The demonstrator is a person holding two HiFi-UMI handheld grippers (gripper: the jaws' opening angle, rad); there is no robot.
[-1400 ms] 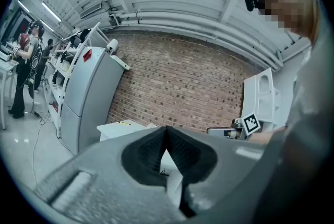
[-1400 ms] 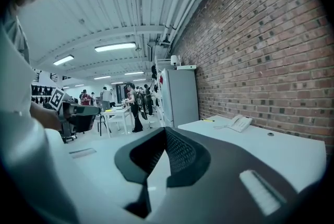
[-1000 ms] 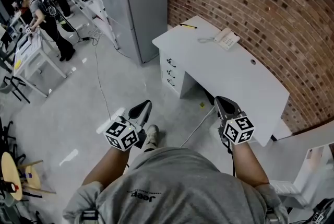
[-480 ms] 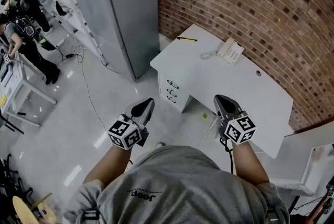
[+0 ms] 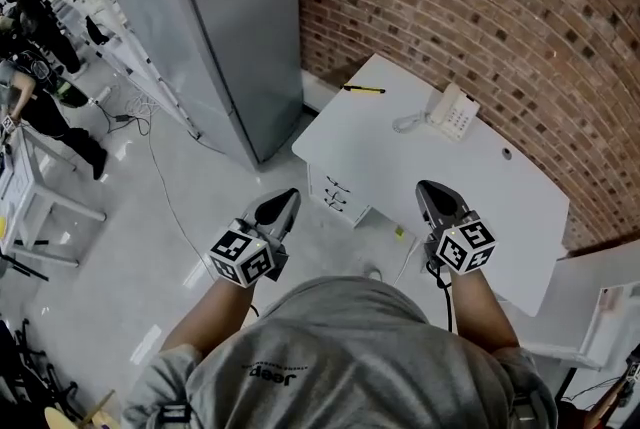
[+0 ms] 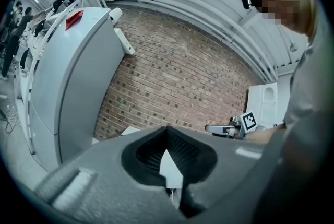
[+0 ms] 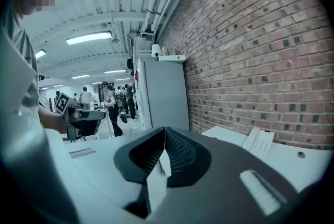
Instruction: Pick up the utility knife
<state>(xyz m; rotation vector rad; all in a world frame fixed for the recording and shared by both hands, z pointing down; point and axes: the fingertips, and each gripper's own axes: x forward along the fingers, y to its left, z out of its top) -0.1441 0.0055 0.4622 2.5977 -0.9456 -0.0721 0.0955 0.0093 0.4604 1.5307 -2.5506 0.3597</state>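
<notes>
I am standing off from the work, facing a brick wall [image 5: 480, 7] with a tall grey cabinet [image 5: 230, 37] at its left and a white desk [image 5: 400, 177] set along it.

A telephone [image 5: 454, 111] sits near the desk's wall edge, about midway along. The utility knife [image 5: 365, 89], a thin dark-and-yellow bar, lies flat near the far left corner. It is close to the short left edge and well apart from the phone.

I judge this to be the approach: nothing is grasped, and both tools hang over the floor, short of the desk's front edge. The left gripper [image 5: 275, 210] is clenched on nothing, its jaws meeting at the tips with only bare desk showing through the gap below them. The right gripper [image 5: 437, 200] is likewise closed and empty.

Next I need to get nearer the left end of the desk. Then I choose one tool (the left looks closer to that corner), release its jaws and tip it down. The jaws should be lined up across the knife's narrow body before closing. The knife lies low on the surface, so the fingertips have to come right down to the top to get under its sides.
</notes>
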